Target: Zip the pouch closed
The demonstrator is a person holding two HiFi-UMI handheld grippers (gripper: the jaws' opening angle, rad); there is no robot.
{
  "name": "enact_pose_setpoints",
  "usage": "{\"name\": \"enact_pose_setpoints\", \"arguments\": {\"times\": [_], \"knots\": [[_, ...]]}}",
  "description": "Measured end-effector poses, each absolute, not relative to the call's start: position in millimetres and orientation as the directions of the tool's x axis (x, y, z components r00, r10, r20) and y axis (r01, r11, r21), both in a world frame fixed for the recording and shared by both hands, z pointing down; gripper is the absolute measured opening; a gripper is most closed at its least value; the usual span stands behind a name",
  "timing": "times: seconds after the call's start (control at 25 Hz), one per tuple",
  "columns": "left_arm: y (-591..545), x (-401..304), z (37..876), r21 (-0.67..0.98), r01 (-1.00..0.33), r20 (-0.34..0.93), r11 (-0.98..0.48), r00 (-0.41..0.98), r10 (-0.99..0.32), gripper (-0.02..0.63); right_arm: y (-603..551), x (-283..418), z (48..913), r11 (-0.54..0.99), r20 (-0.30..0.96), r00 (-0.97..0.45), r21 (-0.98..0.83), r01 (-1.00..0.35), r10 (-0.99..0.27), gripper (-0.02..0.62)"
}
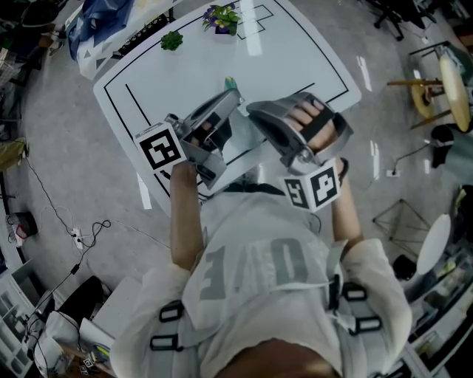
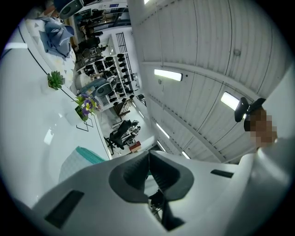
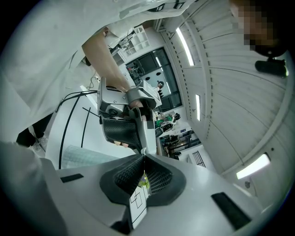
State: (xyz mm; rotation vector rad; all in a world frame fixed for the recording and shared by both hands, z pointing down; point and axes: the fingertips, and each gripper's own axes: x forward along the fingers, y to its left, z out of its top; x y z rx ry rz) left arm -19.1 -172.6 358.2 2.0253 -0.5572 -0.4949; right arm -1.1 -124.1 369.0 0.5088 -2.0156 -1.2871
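A translucent pouch with a teal edge (image 1: 230, 83) hangs between my two grippers above the white table (image 1: 295, 59). My left gripper (image 1: 233, 98) has its jaws together, and a sliver of teal shows between the pads. In the left gripper view the pouch (image 2: 80, 159) runs in from the left and goes under the shut left gripper (image 2: 149, 157). My right gripper (image 1: 253, 112) is also shut, tip to tip with the left one. In the right gripper view the pouch (image 3: 85, 156) leads under the left finger of the right gripper (image 3: 144, 159); the pinched spot itself is hidden.
A small green plant (image 1: 171, 40) and a pot of purple flowers (image 1: 222, 16) stand at the table's far edge. A blue cloth (image 1: 111, 18) lies on the far left corner. Black lines mark the tabletop. Cables and chairs are on the floor around it.
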Motion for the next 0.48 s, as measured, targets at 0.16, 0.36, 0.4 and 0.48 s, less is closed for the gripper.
{"name": "enact_pose_setpoints", "arguments": {"times": [0.16,0.36,0.4,0.48], "knots": [[-176.1,-25.1,361.0,0.878,-0.209,-0.102,-0.43,0.798,-0.595,0.008,-121.6,-2.2,368.0,0.438,0.332,-0.696,0.898,0.027,-0.637,0.012],[-182.2,-32.6,368.1,0.87,-0.245,-0.081,-0.428,0.784,-0.615,0.006,-119.9,-6.8,368.2,0.452,0.337,-0.702,0.892,0.024,-0.627,0.012],[-185.7,-35.0,370.7,0.872,-0.251,-0.074,-0.421,0.781,-0.62,0.006,-120.5,-7.6,368.1,0.455,0.339,-0.702,0.89,0.024,-0.627,0.011],[-192.9,-40.4,376.8,0.878,-0.268,-0.053,-0.397,0.77,-0.636,0.006,-121.7,-8.9,367.9,0.464,0.341,-0.703,0.886,0.018,-0.624,0.011]]}}
